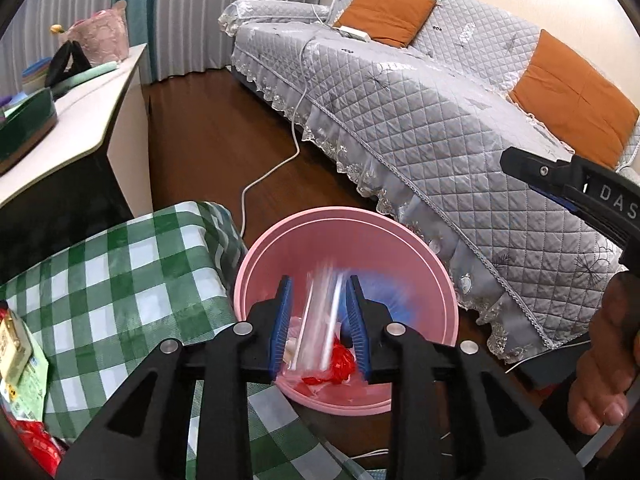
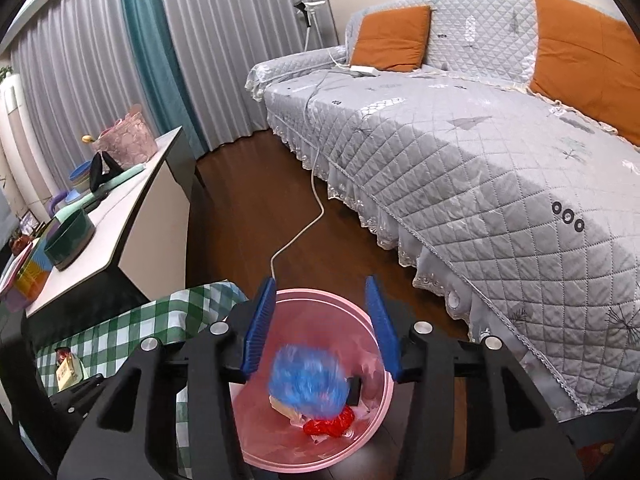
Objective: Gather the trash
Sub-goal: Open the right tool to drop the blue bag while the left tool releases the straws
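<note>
While both grippers hung over the pink bin (image 1: pixel 416 264), the scene read so:
Checked tablecloth (image 1: pixel 120 276): left of the bin.
Left gripper (image 1: pixel 319 328): fingers parted; a blurred clear wrapper (image 1: pixel 320 320) lay between the pads, contact unclear.
Right gripper (image 2: pixel 322 328): fingers wide apart, holding nothing.
Blue wrapper (image 2: pixel 308 380): blurred, below the right fingers, inside the bin.
Red scrap (image 2: pixel 330 426): on the bin floor.
Sofa (image 2: pixel 480 160): right.
</note>
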`<control>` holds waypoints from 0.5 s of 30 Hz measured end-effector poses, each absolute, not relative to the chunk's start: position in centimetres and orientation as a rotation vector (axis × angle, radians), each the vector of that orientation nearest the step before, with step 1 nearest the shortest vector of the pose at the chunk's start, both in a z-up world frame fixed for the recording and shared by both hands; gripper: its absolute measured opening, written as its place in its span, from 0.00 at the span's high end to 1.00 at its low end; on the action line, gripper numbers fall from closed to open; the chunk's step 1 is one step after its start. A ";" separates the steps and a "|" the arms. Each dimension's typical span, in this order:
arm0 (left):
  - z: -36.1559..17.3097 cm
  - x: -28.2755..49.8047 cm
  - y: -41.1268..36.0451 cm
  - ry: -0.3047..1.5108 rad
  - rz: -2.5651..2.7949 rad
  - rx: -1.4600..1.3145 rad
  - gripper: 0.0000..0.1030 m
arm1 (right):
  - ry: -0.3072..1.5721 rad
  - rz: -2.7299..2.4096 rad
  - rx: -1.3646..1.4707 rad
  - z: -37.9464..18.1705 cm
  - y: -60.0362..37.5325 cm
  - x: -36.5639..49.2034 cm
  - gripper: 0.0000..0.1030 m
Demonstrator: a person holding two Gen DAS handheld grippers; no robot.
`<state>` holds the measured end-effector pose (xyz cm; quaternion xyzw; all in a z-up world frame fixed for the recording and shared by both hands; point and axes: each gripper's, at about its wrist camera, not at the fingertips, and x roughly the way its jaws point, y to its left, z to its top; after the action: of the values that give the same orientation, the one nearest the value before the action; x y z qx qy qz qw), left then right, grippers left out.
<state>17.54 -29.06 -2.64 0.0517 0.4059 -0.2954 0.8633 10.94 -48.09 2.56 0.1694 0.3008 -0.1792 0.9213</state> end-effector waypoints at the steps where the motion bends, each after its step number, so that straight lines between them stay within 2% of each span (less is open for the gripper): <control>1: -2.5 17.5 -28.9 0.847 -0.617 0.106 0.73 | 0.618 -0.370 0.351 2.5 -48.1 10.9 0.53; 15: 2.0 16.4 -23.9 0.754 -0.573 0.065 0.73 | 0.590 -0.329 0.334 3.1 -46.0 10.3 0.52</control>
<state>16.38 -23.88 2.02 0.0313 0.3628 -0.2761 0.8895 10.35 -45.98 3.13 0.1631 0.2879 -0.1607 0.9299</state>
